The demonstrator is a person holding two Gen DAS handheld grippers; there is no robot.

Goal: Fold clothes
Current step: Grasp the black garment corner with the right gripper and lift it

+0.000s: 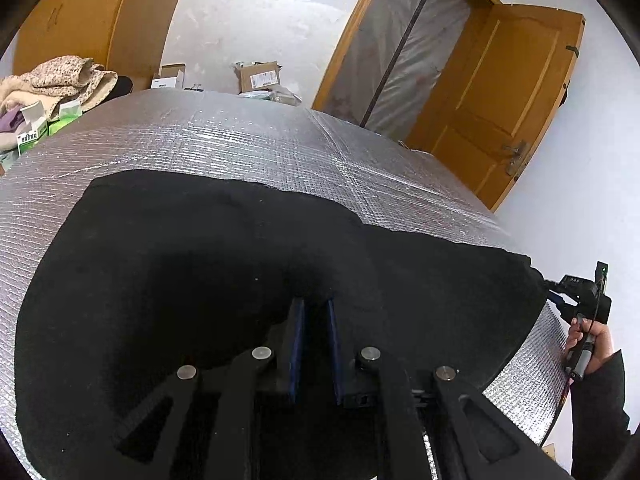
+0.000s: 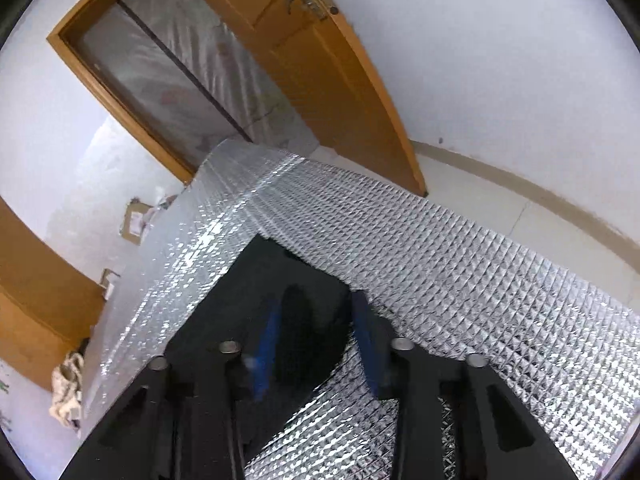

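One black garment (image 1: 200,280) on foil mat (image 1: 240,140), left tool (image 1: 316,308) clamped on it, right tool (image 2: 316,320) apart.

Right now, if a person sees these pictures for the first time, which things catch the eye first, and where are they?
The large black garment comes first, spread over the shiny silver quilted cover. The left gripper meets the cloth at its near middle, and the right gripper is at the cloth's right corner. Behind stands an orange wooden door, open, on the far right.

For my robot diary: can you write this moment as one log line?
task: fold clothes | black garment: spread on silver mat | left tool: over garment | right tool: open around garment corner
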